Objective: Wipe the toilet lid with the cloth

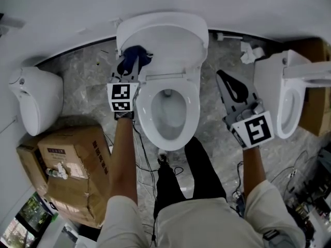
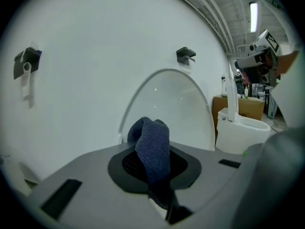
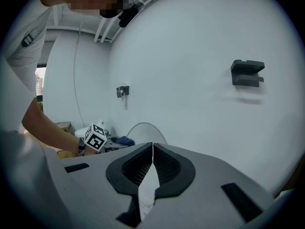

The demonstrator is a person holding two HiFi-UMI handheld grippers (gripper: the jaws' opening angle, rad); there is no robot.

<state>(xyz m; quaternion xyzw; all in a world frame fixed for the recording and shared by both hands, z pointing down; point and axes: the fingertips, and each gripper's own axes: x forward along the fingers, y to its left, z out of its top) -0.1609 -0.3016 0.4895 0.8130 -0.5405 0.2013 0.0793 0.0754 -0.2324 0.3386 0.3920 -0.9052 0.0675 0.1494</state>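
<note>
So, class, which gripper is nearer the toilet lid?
Left. The left gripper, shut on the cloth, is at the lid's left edge; the right gripper is off to the toilet's right, over the floor.

Left gripper (image 1: 131, 67) clenched, right gripper (image 3: 152, 150) closed

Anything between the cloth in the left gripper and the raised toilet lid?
Nothing visible. The left gripper is shut on the blue cloth, and the raised lid stands straight ahead of it with no object between them. Whether cloth and lid touch can't be told.
</note>
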